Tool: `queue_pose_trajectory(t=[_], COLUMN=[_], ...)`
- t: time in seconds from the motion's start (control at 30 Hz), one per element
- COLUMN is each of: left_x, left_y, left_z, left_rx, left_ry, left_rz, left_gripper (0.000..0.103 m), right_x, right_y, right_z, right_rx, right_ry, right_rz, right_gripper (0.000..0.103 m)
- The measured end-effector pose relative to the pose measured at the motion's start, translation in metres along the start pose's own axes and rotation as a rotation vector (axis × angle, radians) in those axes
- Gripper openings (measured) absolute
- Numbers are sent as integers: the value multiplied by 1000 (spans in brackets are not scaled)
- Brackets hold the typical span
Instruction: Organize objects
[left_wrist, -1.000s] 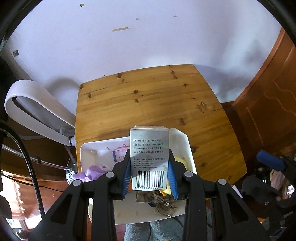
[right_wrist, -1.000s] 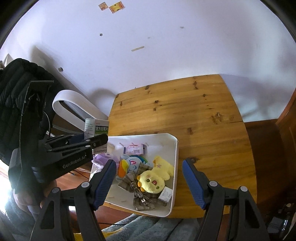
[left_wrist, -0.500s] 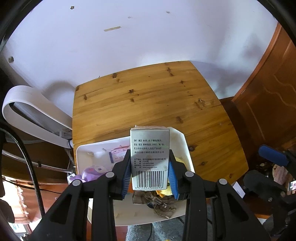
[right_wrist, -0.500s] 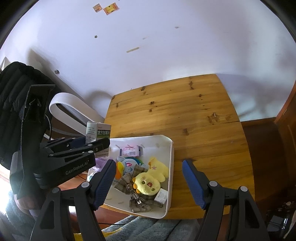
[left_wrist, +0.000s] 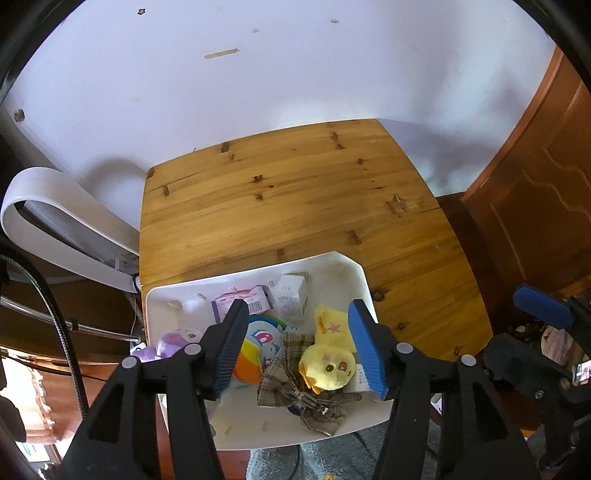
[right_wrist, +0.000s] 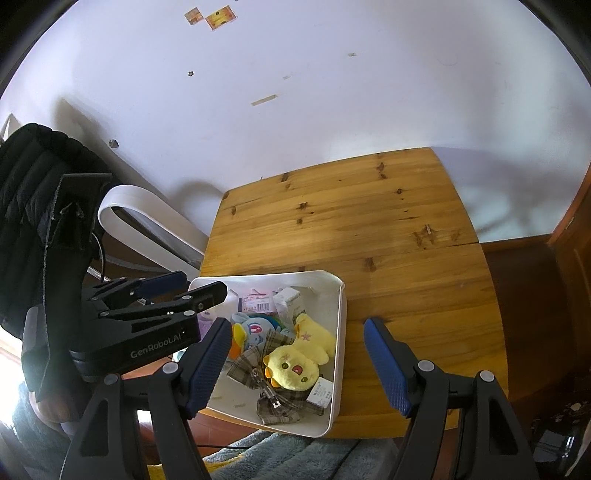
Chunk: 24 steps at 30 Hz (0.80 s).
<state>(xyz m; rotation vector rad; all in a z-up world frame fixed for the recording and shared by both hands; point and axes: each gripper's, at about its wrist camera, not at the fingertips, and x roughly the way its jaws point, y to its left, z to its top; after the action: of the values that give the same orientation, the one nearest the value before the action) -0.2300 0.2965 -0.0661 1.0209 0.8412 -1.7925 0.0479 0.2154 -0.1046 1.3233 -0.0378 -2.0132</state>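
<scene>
While the left tool (left_wrist: 295, 343) hangs released over the white tray (left_wrist: 364, 280), its jaws spread and grasping nothing, the small medicine box (left_wrist: 291, 302) lies inside near the tray's far edge, beside a pink packet (left_wrist: 242, 301). The right tool (right_wrist: 295, 363) is released too. The tray sits at the surface's (left_wrist: 295, 199) near edge.
</scene>
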Motion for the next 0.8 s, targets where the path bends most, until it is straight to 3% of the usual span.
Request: queue_pose_trajectory(t=[0.8], left_x=[-37], left_y=[5], left_z=[-26], left_rx=[-84], left_ry=[-43], left_rz=[35], left_gripper=[61], right_x=[-18], right_y=[20], right_z=[-9], right_rx=[-83], right_ry=[-25], right_rz=[-9], right_gripper=[75])
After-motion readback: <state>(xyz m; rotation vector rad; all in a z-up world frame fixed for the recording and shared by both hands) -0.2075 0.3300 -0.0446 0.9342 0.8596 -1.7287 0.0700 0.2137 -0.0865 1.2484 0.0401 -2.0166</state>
